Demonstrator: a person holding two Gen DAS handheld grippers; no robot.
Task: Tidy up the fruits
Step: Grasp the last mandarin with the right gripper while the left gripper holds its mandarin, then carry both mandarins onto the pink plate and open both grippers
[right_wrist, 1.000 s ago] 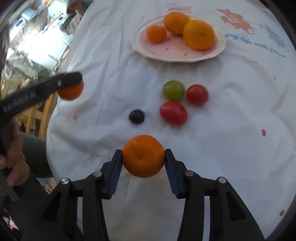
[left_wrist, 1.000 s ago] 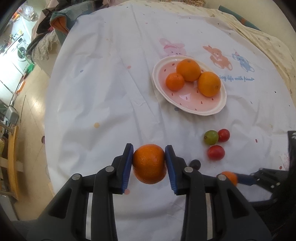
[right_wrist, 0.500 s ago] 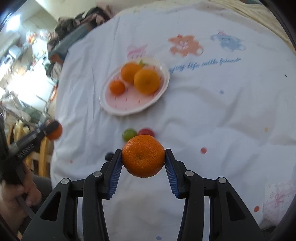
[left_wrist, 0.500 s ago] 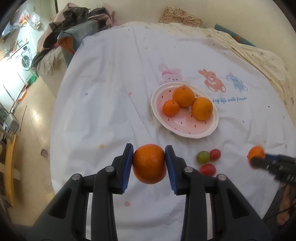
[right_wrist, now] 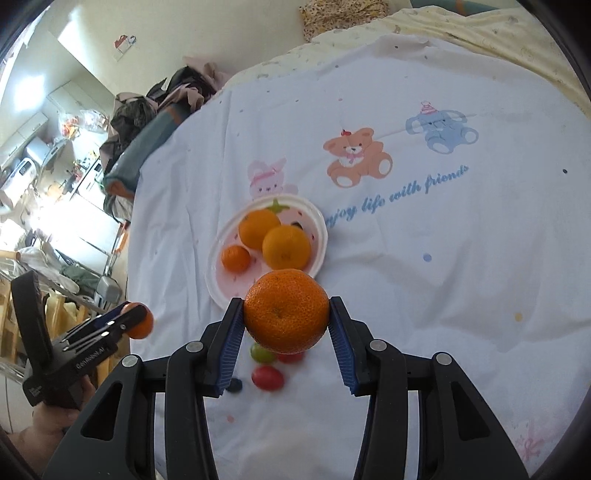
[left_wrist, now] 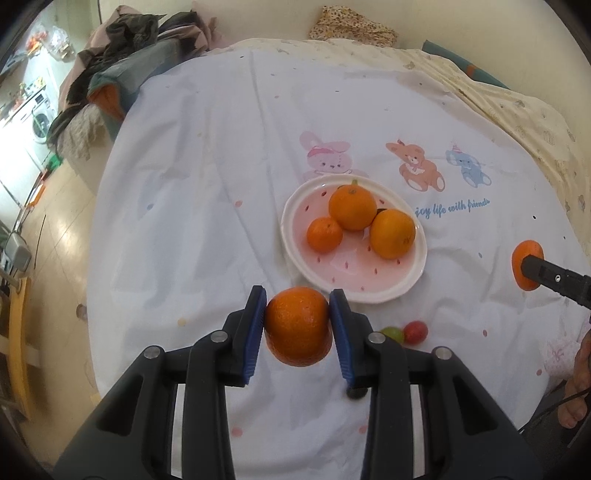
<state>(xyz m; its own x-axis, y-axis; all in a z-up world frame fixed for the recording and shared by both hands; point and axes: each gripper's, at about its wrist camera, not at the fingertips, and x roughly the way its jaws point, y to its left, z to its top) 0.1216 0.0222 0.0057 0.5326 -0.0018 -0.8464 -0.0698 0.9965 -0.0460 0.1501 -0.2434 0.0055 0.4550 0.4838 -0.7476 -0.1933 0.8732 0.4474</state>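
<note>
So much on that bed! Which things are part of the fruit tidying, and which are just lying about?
Part of the job:
- orange in the left gripper
- orange in the right gripper
- pink plate with three oranges
- small red and green fruits, dark berry

Just lying about:
- pile of clothes
- cartoon bedsheet
- patterned cushion

Glossy plate (left_wrist: 413,280) on matt cloth sheet (left_wrist: 192,206)
</note>
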